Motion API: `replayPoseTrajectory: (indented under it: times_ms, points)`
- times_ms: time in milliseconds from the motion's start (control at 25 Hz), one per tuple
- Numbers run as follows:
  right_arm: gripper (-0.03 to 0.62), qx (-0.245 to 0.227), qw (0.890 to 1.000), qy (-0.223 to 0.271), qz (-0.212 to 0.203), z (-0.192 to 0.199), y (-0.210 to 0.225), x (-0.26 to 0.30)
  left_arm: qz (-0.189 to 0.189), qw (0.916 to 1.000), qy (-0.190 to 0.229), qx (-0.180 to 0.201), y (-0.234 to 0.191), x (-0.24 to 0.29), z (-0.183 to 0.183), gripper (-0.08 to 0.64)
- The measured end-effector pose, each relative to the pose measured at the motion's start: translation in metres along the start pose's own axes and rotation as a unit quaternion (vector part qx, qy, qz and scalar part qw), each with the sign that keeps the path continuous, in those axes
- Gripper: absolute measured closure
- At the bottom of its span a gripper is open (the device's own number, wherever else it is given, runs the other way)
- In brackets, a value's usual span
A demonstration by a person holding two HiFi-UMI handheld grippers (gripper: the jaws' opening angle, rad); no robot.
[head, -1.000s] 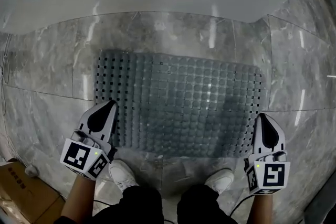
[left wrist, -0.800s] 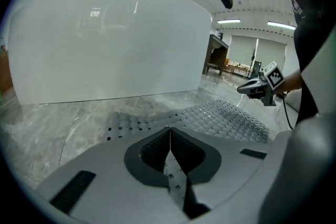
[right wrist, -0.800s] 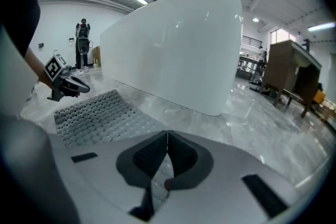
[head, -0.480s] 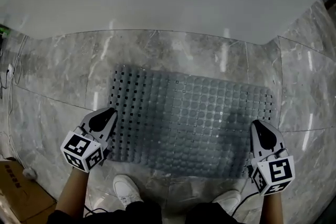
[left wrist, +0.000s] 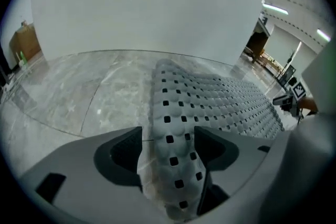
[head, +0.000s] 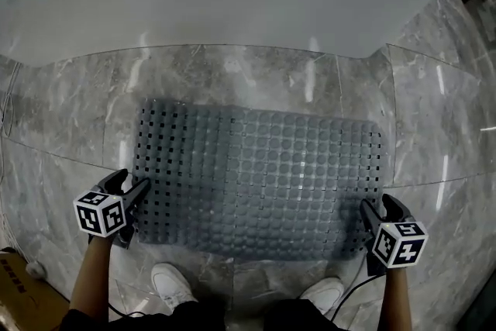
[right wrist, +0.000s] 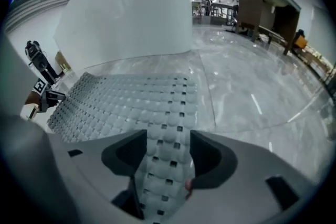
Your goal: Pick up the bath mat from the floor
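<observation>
Down came the left hand-held gripper [head: 129,184] and right hand-held gripper [head: 378,207] to the near corners of the bath mat [head: 256,174], flat on the floor [head: 70,112]. Their jaws have just opened wide, its edge between them.

Hand-held grippers [head: 132,184] [head: 377,205] low, jaws just opened

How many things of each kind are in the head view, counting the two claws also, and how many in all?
Bath mat: 1
Claws: 2 (left claw, right claw)
White shoes: 2
Cardboard box: 1
Total: 6
</observation>
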State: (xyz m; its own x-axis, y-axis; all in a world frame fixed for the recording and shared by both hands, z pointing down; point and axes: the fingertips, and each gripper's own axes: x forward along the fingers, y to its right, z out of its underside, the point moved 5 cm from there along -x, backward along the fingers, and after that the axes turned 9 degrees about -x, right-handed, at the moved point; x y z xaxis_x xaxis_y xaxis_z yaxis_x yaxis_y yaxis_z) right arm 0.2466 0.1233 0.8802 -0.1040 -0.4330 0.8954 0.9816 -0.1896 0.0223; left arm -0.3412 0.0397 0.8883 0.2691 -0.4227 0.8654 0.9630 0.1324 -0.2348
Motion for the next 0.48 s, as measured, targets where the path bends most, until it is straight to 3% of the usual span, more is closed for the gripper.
replayPoseTrajectory:
  times_ms: [200,480]
  points:
    - [0.316,0.036,0.998,-0.042,-0.007,0.021,0.009,0.017,0.001,0.9997,-0.025,-0.005,-0.008,0.015,0.003,0.252]
    - [0.305,0.038,0.997,-0.067,-0.007,0.020,0.010,0.017,-0.010,0.9996,-0.026,0.010,-0.003,0.019,0.005,0.255]
